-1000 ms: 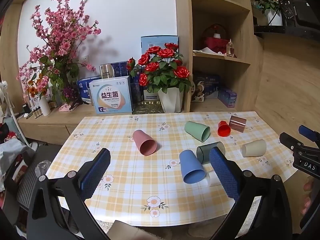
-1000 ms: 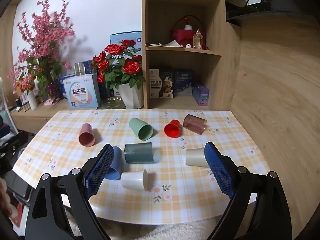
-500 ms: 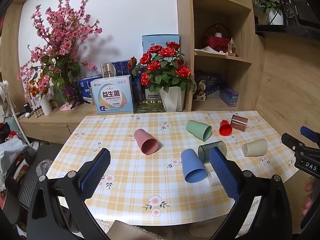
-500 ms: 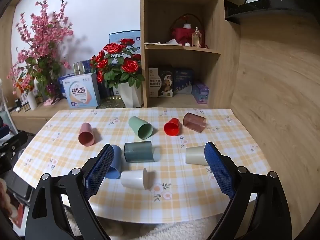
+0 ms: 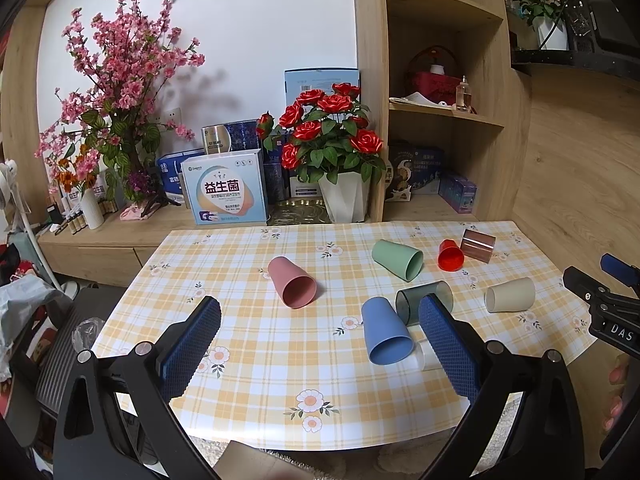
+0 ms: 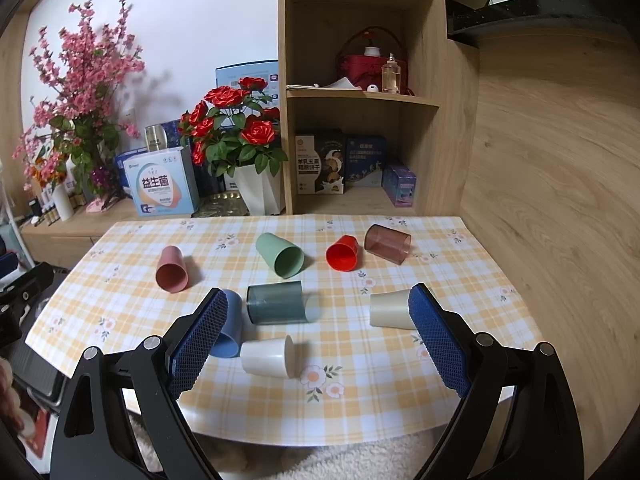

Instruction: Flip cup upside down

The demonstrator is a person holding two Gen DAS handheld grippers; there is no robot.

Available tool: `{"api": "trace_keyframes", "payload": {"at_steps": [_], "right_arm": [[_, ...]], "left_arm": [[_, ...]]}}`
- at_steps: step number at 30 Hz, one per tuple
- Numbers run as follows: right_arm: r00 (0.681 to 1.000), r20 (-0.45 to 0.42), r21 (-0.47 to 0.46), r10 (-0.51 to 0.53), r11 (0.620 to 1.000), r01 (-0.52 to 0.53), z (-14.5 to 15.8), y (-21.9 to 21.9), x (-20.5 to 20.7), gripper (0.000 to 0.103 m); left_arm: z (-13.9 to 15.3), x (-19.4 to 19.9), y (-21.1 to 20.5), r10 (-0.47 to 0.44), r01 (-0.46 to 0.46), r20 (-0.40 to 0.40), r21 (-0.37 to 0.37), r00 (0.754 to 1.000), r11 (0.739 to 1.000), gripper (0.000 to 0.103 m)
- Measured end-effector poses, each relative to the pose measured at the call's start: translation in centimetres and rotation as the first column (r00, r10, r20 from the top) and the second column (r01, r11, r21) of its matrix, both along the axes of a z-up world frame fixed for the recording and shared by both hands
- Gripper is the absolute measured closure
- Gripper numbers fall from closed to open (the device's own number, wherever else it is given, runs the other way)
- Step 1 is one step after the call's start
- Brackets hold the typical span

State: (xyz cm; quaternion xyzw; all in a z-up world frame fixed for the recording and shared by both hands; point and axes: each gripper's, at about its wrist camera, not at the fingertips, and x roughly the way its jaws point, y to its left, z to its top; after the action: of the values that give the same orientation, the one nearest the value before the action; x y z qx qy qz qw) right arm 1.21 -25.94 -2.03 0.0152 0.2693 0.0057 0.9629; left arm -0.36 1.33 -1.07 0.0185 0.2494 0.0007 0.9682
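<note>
Several cups lie on their sides on a yellow checked table: pink, green, red, clear brown, dark teal, blue, white and cream. In the left wrist view the pink cup and blue cup lie ahead. My left gripper is open and empty above the table's near edge. My right gripper is open and empty, hovering before the white cup.
A rose pot, boxes and a pink blossom vase stand on the sideboard behind the table. A wooden shelf unit rises at the back right. The right gripper's body shows at the right edge of the left wrist view.
Both grippers have drifted slightly; the scene sits a little lower and closer in the views. No cup has moved. Both jaws stay open.
</note>
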Motion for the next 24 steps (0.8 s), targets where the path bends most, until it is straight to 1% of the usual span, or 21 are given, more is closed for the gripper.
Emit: {"api": "trace_keyframes", "payload": {"at_steps": [24], "right_arm": [[1.000,-0.003,0.005,-0.002,1.000,0.002,-0.06,-0.14,0.00,0.014]], "left_arm": [[-0.53,0.04,-0.27,-0.001,0.001,-0.008,-0.001,1.000,1.000,0.006]]}}
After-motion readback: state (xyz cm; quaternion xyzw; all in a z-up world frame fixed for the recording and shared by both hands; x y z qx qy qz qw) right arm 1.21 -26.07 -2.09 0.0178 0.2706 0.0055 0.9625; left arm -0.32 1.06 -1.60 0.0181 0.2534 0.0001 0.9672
